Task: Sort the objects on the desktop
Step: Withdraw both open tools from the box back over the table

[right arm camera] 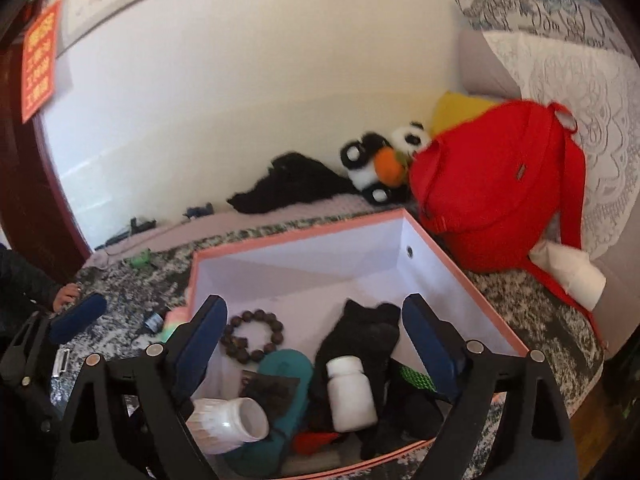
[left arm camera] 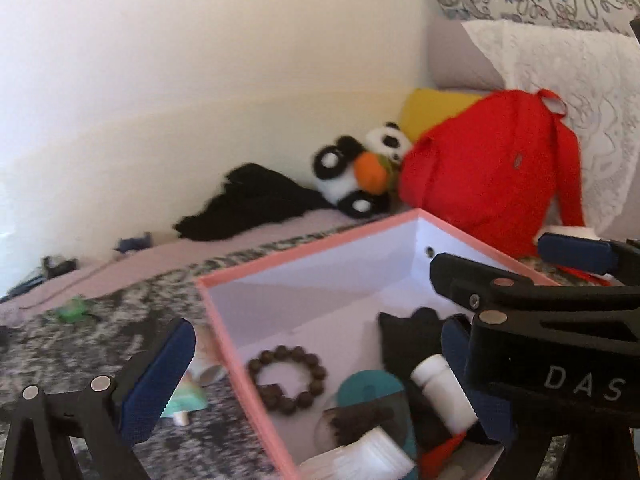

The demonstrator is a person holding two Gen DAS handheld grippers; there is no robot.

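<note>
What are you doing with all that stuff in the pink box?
A person is tidying small things into the pink box, with a gripper in each hand. Inside lie a bead bracelet, a white bottle, a white cup on its side and a black sock. The right gripper is over the box, fingers wide apart, holding nothing. The left gripper, also open and empty, is out beside the box, where a few small things wait.

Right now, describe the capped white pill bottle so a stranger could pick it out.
Find the pink-rimmed cardboard box. Inside, near its front, the small capped white plastic bottle lies on a black cloth. Unlike the open ribbed white jar left of it, it's smooth and closed.
</note>
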